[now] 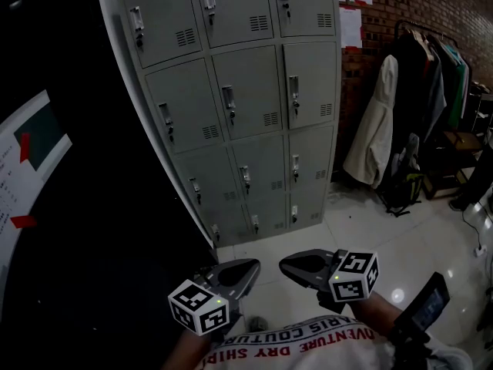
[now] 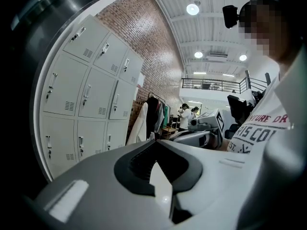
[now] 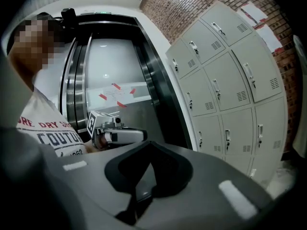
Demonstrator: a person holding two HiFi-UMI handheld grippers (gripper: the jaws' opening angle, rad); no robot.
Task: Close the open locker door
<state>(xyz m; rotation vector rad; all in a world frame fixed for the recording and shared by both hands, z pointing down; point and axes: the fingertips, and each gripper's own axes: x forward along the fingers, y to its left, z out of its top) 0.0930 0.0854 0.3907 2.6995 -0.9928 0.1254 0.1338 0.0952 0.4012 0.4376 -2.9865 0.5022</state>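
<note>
Beside the brick wall point(image 1: 393, 10), the lockers point(image 1: 254, 91) all stand shut.

Person's white shirt point(image 1: 308, 345): dark printed lettering. In the head view it is upside down and reads "VENTURE" and, in another line, "COUTURE DRY SHIRT". The left gripper view shows only the fragments "TURE DR" and "EST."; the right gripper view shows "DRY SH" and "COUTUR".

White notice point(image 1: 27, 160), on the dark panel left of the lockers point(image 1: 246, 91): small print, not legible.

Paper sheets point(image 1: 350, 10), on the brick wall right of the lockers: not legible.
</note>
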